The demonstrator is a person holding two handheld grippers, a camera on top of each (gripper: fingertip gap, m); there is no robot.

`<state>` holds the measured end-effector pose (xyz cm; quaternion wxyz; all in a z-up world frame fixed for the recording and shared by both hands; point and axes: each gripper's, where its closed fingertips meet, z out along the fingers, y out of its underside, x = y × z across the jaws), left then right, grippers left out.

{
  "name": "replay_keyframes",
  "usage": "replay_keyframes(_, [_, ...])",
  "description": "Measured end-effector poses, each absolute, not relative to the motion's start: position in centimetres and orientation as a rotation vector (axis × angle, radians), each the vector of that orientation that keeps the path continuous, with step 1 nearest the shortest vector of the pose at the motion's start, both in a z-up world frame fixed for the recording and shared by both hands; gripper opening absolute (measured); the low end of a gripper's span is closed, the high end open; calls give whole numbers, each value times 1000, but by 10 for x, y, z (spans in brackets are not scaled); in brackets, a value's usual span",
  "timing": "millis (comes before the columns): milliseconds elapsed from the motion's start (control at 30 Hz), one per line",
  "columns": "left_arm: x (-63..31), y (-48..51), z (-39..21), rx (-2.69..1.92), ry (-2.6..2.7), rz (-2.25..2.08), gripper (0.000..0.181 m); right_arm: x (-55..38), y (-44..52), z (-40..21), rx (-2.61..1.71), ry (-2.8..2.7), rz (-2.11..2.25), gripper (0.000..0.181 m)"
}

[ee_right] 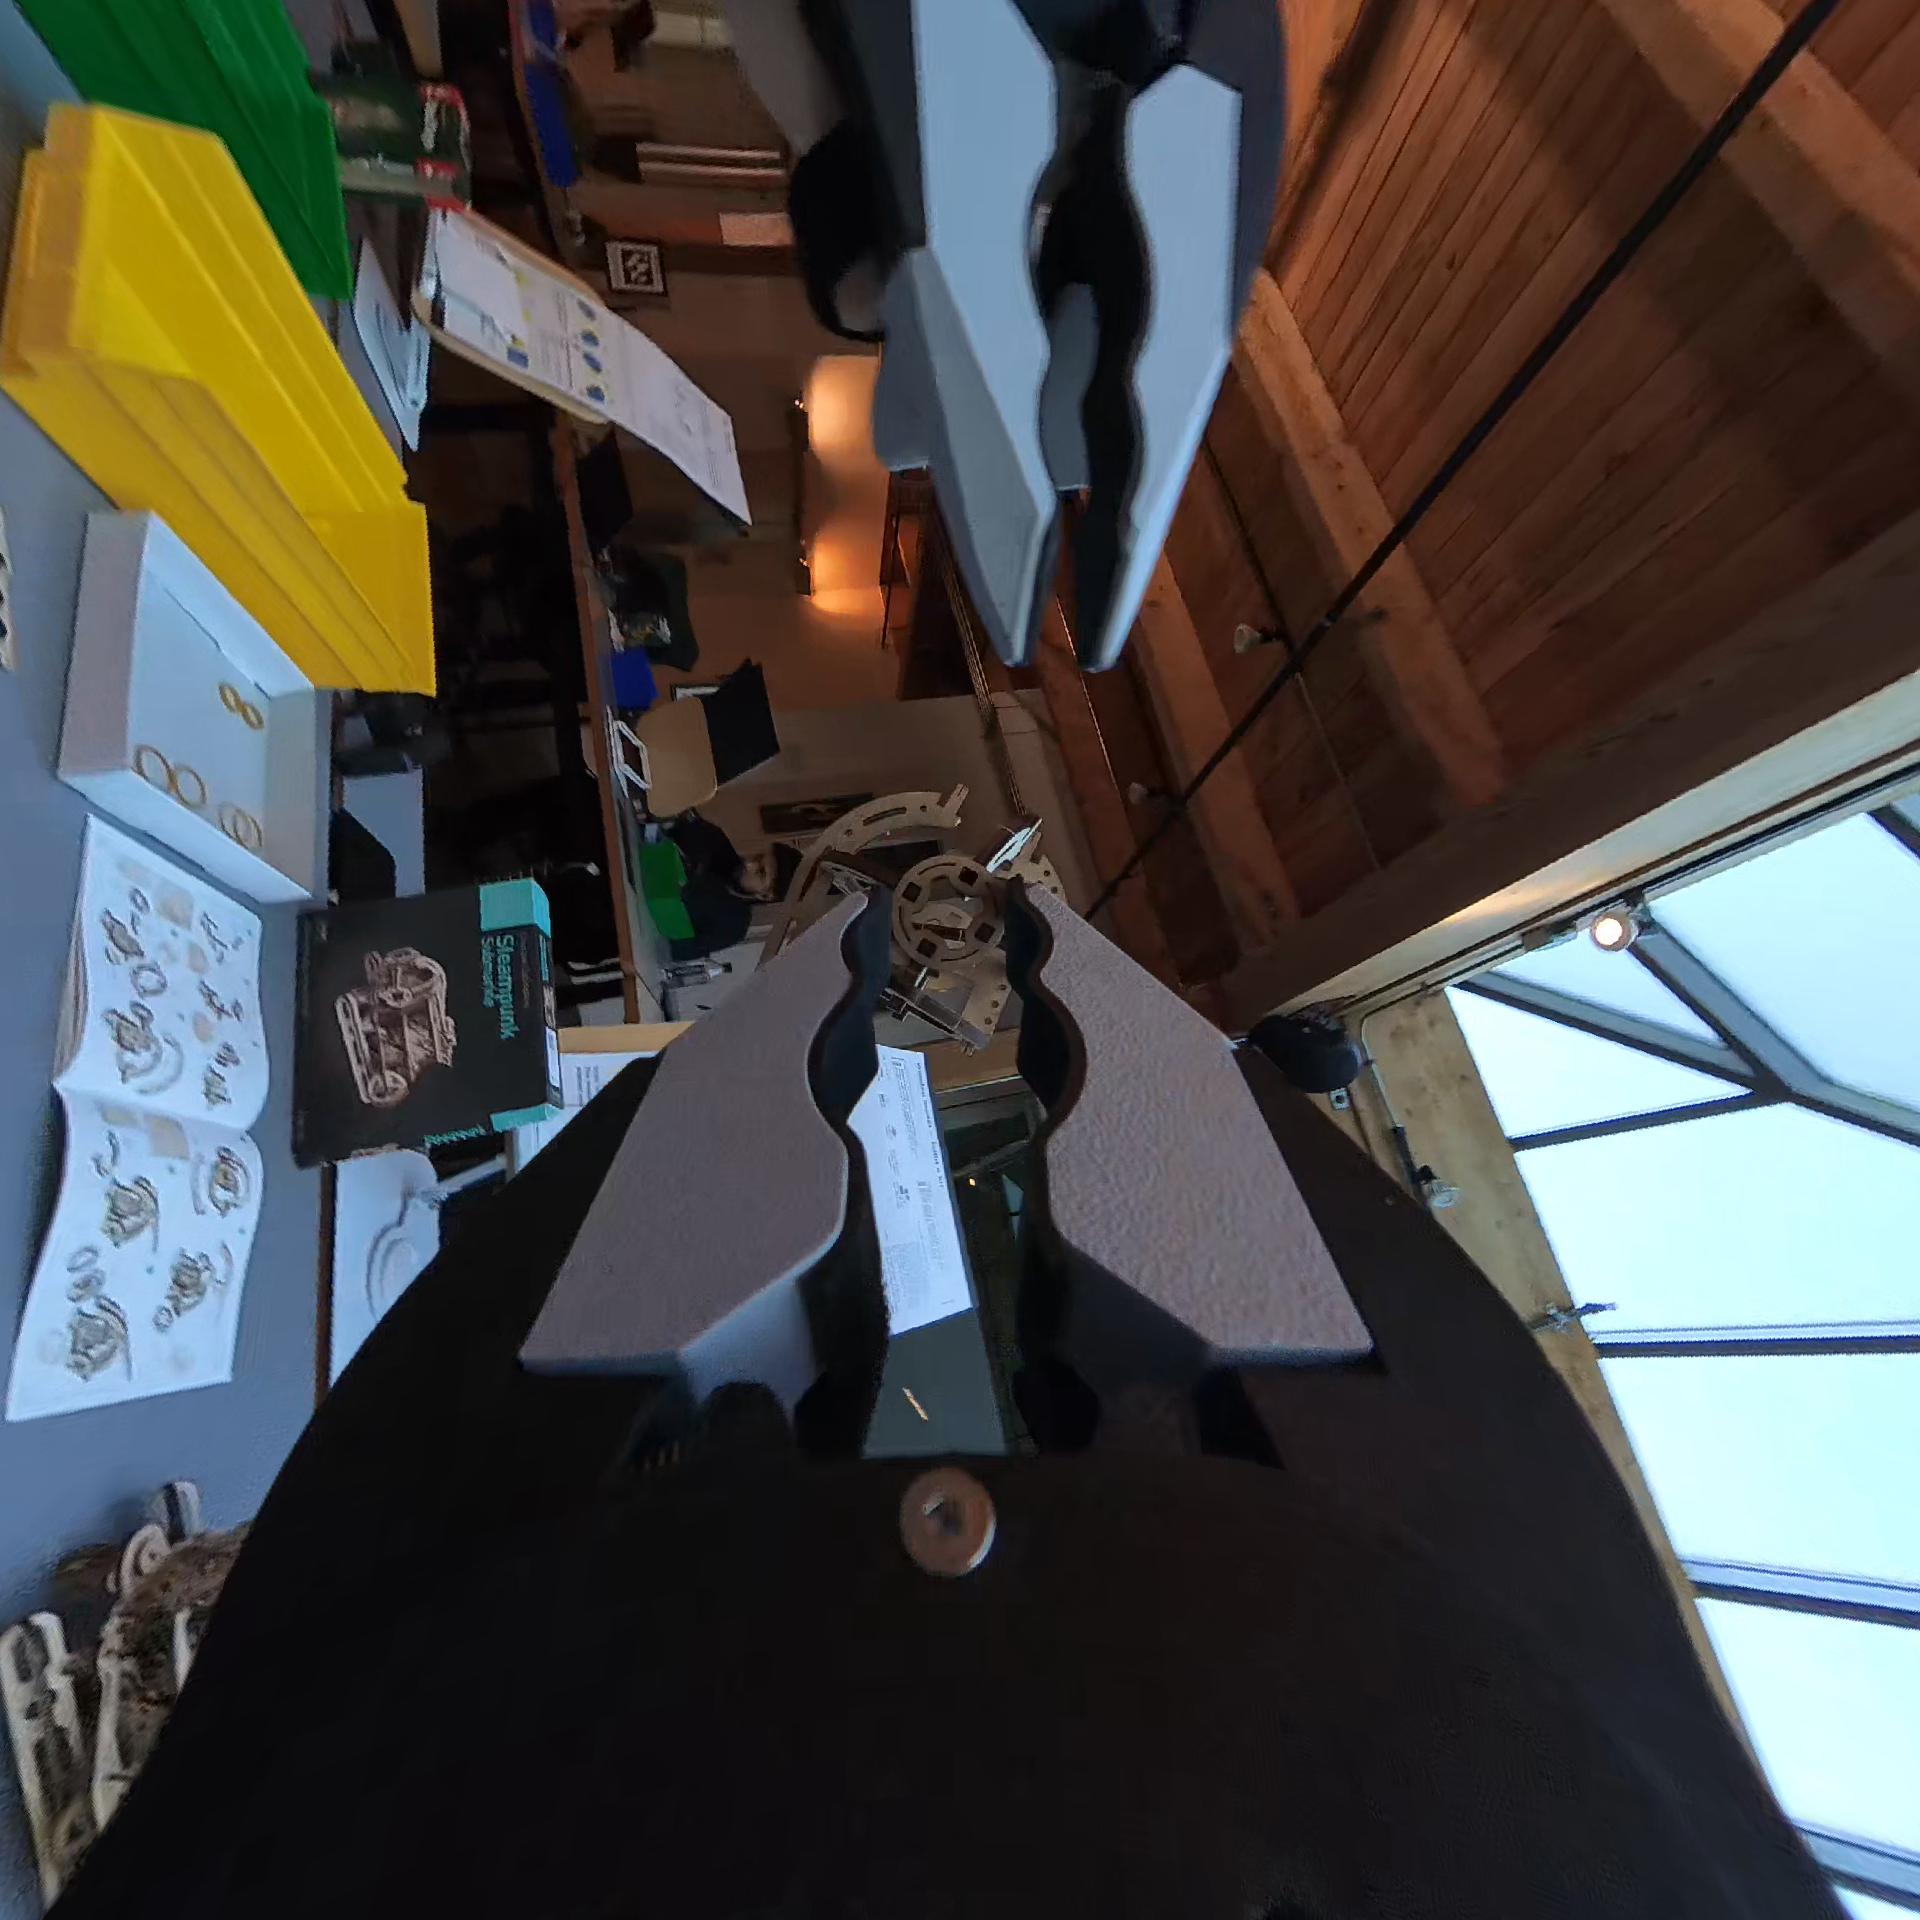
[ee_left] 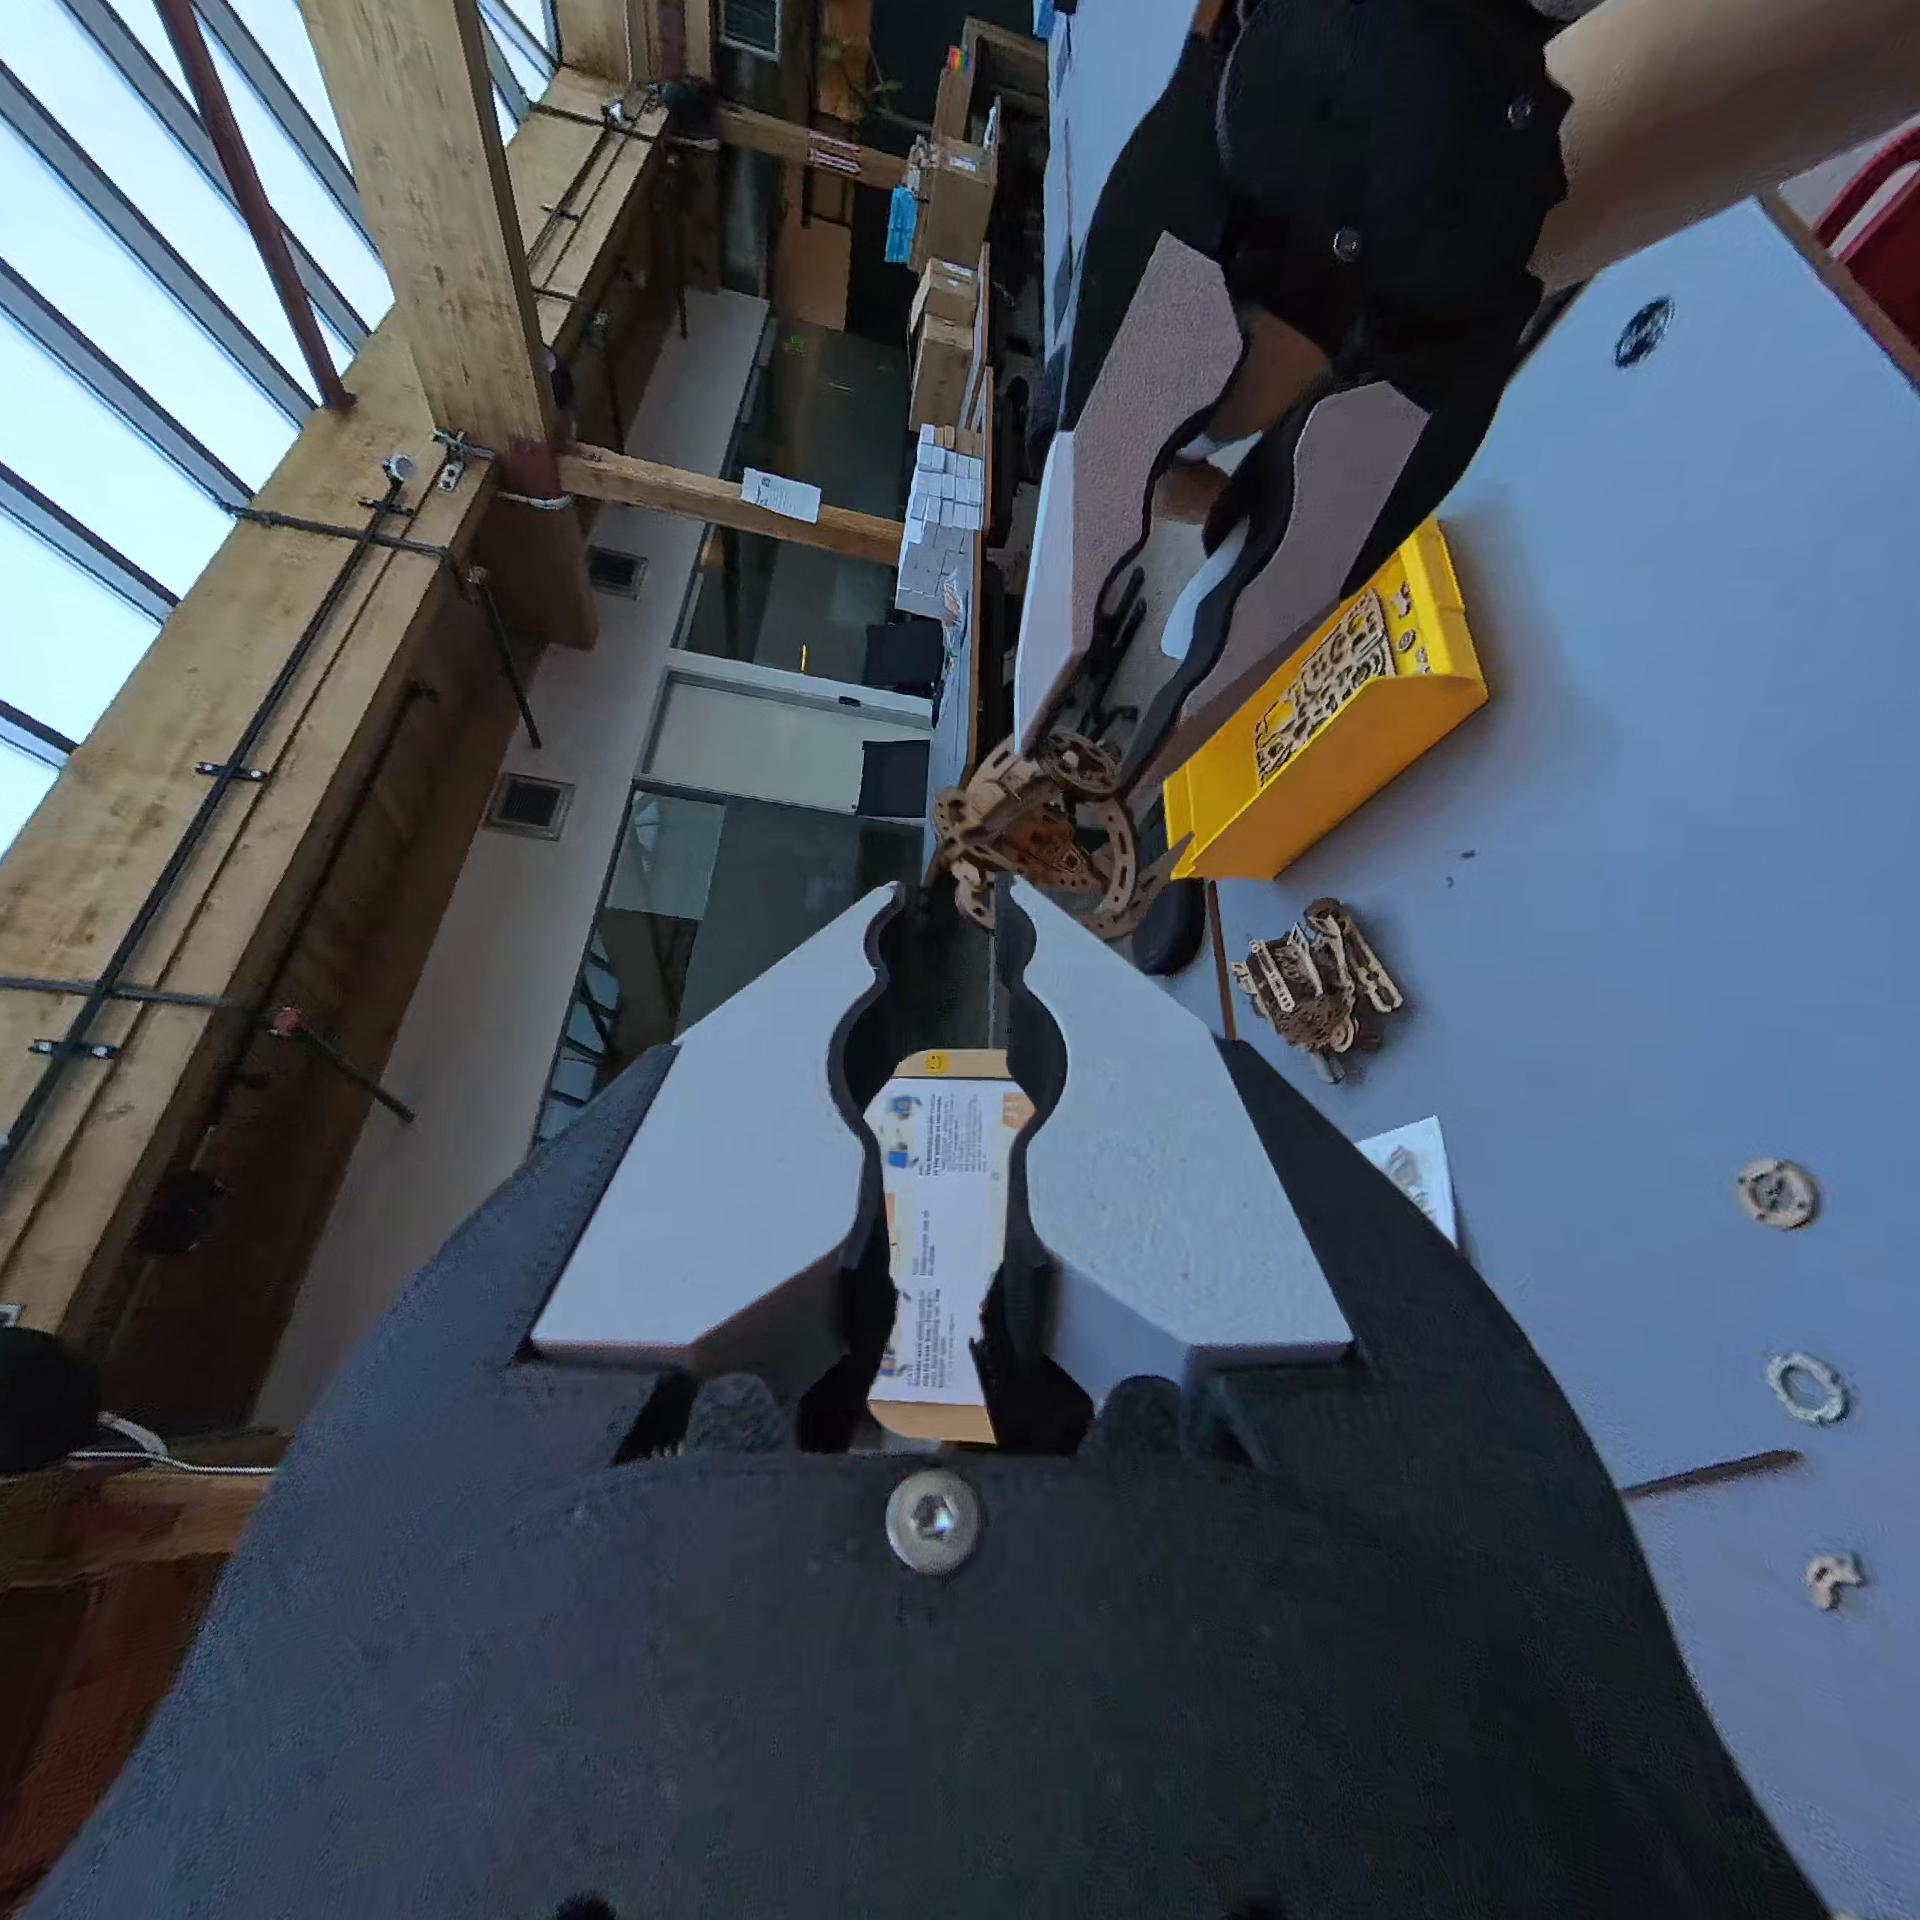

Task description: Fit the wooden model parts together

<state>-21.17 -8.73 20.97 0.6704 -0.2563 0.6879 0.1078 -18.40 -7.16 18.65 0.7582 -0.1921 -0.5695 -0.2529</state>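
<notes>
The wooden model (ee_left: 1023,831) is a cluster of laser-cut gears and curved arcs, held in the air above the grey table (ee_left: 1662,831). My right gripper (ee_right: 940,904) is shut on a round wheel part of the model (ee_right: 935,935). It shows in the left wrist view (ee_left: 1096,753) coming down from the upper right. My left gripper (ee_left: 953,899) is narrowly open and empty, its tips just short of the model's near edge. In the right wrist view it (ee_right: 1060,660) hangs blurred above the model.
A yellow bin (ee_left: 1340,717) holds wooden part sheets. A part-built wooden assembly (ee_left: 1314,977) and loose rings (ee_left: 1777,1193) lie on the table. Stacked yellow bins (ee_right: 208,364), a white box of rings (ee_right: 187,707), an open booklet (ee_right: 156,1122) and a black kit box (ee_right: 426,1018) lie at the left.
</notes>
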Motion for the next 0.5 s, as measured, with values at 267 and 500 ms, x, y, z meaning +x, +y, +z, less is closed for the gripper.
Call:
replay_keyframes(267, [-204, -81, 198, -420, 1693, 554, 17, -192, -68, 186, -422, -1301, -572, 20])
replay_keyframes(500, [-200, -101, 230, -672, 1450, 256, 16, -179, -84, 223, -437, -1112, -531, 20])
